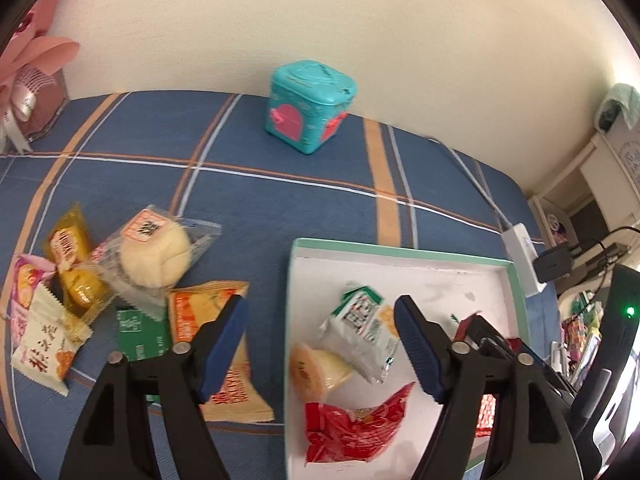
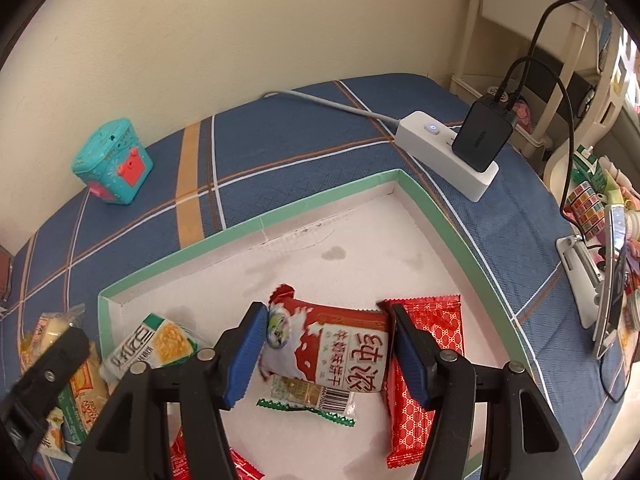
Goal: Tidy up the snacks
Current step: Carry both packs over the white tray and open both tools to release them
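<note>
left gripper (image 1: 320, 344): jaws spread wide, nothing between, pointing steeply down | right gripper (image 2: 326, 354): jaws clamping a packet, pointing steeply down, left gripper at its 9 o'clock

Cream wall (image 1: 360, 20) behind blue plaid cloth (image 1: 280, 200) — white shelving (image 2: 500, 20) at right.

Blue plaid cloth (image 1: 280, 200), mint-rimmed white tray (image 2: 256, 226), teal box (image 1: 310, 110).

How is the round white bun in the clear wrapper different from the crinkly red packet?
The round white bun in its clear wrapper lies on the blue checked cloth; the crinkly red foil packet lies inside the green-rimmed white tray. The bun's wrapper is see-through, the packet's is not. Both are sealed snacks.
</note>
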Available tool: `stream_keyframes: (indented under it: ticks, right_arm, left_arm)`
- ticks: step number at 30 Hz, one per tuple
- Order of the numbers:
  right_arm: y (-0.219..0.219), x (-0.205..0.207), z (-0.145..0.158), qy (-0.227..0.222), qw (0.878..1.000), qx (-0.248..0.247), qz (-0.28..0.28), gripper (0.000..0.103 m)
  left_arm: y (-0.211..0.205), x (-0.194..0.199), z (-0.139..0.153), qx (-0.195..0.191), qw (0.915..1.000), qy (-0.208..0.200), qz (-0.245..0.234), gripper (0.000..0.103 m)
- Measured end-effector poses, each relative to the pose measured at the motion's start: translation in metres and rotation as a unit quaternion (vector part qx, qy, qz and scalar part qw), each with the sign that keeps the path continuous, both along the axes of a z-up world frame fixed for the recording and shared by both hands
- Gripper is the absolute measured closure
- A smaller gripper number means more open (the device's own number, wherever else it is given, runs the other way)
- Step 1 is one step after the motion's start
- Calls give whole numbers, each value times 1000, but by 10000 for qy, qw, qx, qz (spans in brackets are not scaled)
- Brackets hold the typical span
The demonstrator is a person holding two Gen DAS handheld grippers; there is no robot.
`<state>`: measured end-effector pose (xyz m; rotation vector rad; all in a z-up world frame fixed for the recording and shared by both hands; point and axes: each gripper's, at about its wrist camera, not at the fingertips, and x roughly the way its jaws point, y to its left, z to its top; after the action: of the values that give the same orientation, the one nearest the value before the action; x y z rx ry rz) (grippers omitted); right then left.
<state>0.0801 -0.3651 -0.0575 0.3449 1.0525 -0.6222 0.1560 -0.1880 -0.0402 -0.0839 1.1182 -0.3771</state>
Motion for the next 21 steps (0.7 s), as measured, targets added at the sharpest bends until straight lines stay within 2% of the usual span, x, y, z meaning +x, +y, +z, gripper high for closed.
stream_keyframes:
  ticks: [8, 11, 13, 18, 21]
  right_arm:
    - [7, 2, -1, 81, 9998, -61, 182, 25]
    - [12, 3, -3, 138, 9995, -65, 260, 23]
    - [13, 2, -3, 111, 9995, 10, 287, 15]
    - [23, 1, -1, 100, 9992, 24, 376, 14]
    - [28, -1, -1, 56, 9992, 101, 389, 0]
  left_arm:
    - [22, 6, -4, 133, 9990, 154, 409, 19]
    - [32, 6, -5, 248, 9980, 193, 548, 13]
    - [39, 7, -6, 297, 9973, 227, 635, 13]
    - [52, 6, -6, 433, 9959, 235, 765, 7]
    - [60, 4, -6, 398, 9959, 234, 779, 7]
